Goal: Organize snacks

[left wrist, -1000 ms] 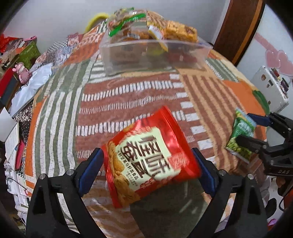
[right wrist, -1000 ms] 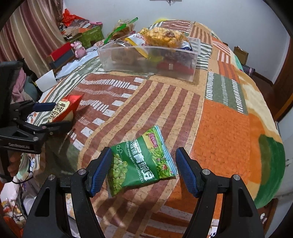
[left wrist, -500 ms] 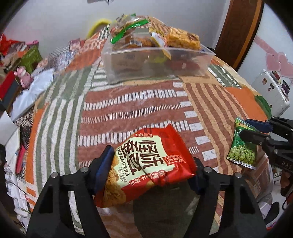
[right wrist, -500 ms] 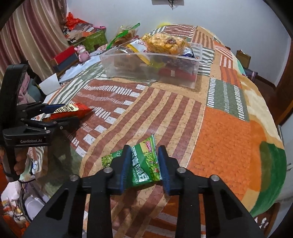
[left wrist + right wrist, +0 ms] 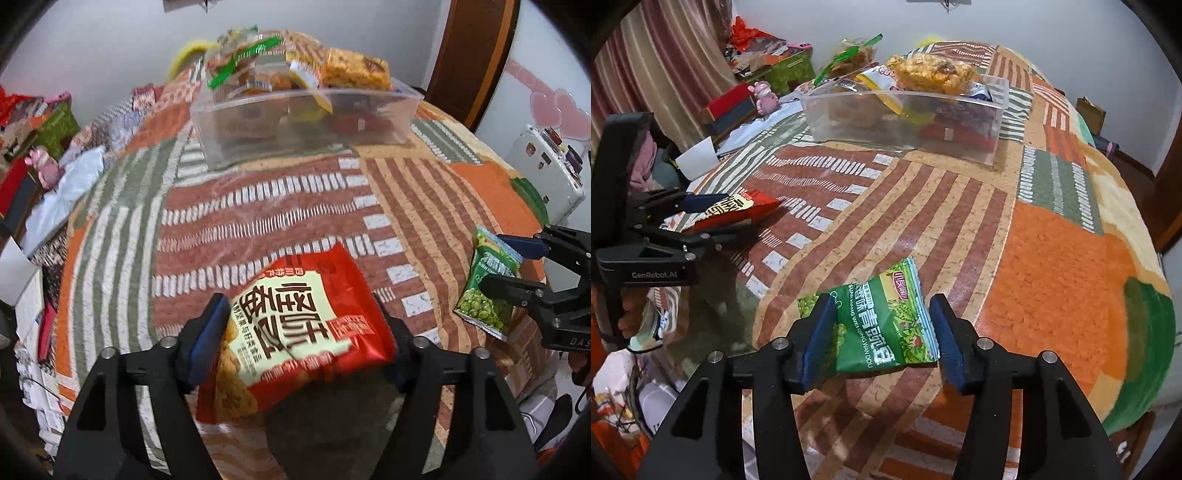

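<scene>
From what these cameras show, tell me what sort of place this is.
Probably a room in a home. Snacks sit on a round table under a patchwork cloth, a clear bin holds more packets, and striped curtains and household clutter fill the side.

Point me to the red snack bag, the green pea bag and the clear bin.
red snack bag (image 5: 295, 328): left wrist view, middle of its front.
green pea bag (image 5: 886, 325): right wrist view, printed front.
clear bin (image 5: 886, 118): right wrist view, near wall.
</scene>
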`<state>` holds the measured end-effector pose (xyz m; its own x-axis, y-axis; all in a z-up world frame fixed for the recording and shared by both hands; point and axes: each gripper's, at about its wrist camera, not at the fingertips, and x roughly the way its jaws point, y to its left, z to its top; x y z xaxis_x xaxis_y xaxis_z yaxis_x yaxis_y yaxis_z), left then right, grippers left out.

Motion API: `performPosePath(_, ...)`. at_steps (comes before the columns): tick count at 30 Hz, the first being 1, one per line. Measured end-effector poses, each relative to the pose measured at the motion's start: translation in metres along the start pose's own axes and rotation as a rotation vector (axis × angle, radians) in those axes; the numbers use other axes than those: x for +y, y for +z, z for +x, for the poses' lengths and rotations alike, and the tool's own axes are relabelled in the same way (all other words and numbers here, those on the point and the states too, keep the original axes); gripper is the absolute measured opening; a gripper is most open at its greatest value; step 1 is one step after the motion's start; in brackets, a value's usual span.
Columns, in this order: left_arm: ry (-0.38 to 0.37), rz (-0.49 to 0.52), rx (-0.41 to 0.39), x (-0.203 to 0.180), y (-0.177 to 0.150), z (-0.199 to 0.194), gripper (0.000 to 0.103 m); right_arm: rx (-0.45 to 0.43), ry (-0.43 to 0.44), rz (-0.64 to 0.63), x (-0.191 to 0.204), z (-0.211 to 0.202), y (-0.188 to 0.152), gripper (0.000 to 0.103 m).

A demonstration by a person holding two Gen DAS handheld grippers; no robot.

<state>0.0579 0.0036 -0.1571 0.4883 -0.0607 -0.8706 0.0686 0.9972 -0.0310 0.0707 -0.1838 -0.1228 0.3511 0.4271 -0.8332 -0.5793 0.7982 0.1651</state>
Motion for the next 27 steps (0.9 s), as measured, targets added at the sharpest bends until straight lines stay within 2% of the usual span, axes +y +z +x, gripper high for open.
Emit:
performPosePath(2, -0.013, -0.027, 0.019, 0.005, -0.001, 0.007, 0.085, -0.006, 0.006, 0.004, 0.000, 0.000, -0.001, 0.047)
performPosePath(3, -0.028, -0.049, 0.027, 0.009, -0.001, 0.010, 0.086, -0.009, 0.014, 0.003, 0.000, 0.000, -0.002, 0.044)
performPosePath(5, -0.062, -0.085, 0.038, 0.015, -0.002, 0.014, 0.087, -0.016, 0.003, 0.001, 0.002, -0.002, -0.002, 0.033)
performPosePath(6, -0.073, -0.096, 0.041, 0.017, -0.002, 0.015, 0.087, -0.020, 0.004, 0.003, 0.002, -0.003, -0.001, 0.031)
performPosePath(7, -0.078, -0.097, 0.039, 0.017, -0.002, 0.015, 0.086, -0.024, 0.013, 0.014, 0.000, -0.005, 0.000, 0.026)
performPosePath(9, -0.071, -0.087, 0.026, 0.016, -0.001, 0.013, 0.080, -0.027, 0.029, 0.028, -0.003, -0.007, 0.002, 0.021)
performPosePath(11, -0.042, -0.065, 0.002, 0.012, 0.000, 0.007, 0.070, -0.038, 0.029, 0.031, -0.004, -0.010, 0.004, 0.018)
performPosePath(16, -0.023, -0.034, -0.051, 0.006, 0.007, -0.007, 0.058, -0.089, 0.006, 0.020, -0.001, -0.020, 0.013, 0.013)
performPosePath(23, -0.039, -0.044, -0.090, 0.006, 0.020, -0.017, 0.053, -0.144, -0.066, 0.034, -0.010, -0.026, 0.033, 0.009)
performPosePath(27, -0.030, -0.026, -0.094, 0.002, 0.024, -0.017, 0.050, -0.101, -0.012, 0.045, -0.015, -0.023, 0.036, 0.013)
